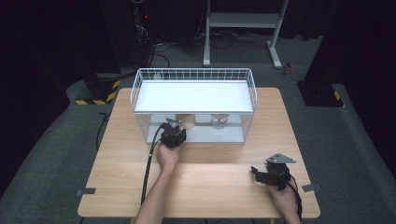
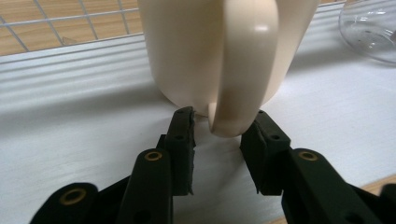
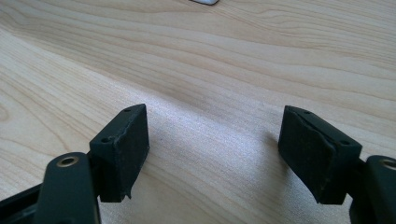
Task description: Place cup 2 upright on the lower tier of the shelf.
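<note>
Our left gripper [image 2: 217, 133] clenches the handle of the cream ceramic mug [image 2: 219, 51] on the white wire rack's lower shelf [image 2: 70, 121]; right gripper [image 3: 215, 154] is released. Shallow bite, so the mug could slip.

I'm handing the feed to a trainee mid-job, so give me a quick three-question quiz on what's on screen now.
1. Which part of the cream mug sits between the jaws of the left gripper? A: the rim. B: the handle. C: the base.
2. True or false: the right gripper is shut on the mug.
3. What stands beside the mug on the lower shelf of the wire rack?

Key
1. B: the jaws are closed on the lower end of the handle.
2. False: its jaws stand open over the bare wooden table.
3. A clear glass.
</note>
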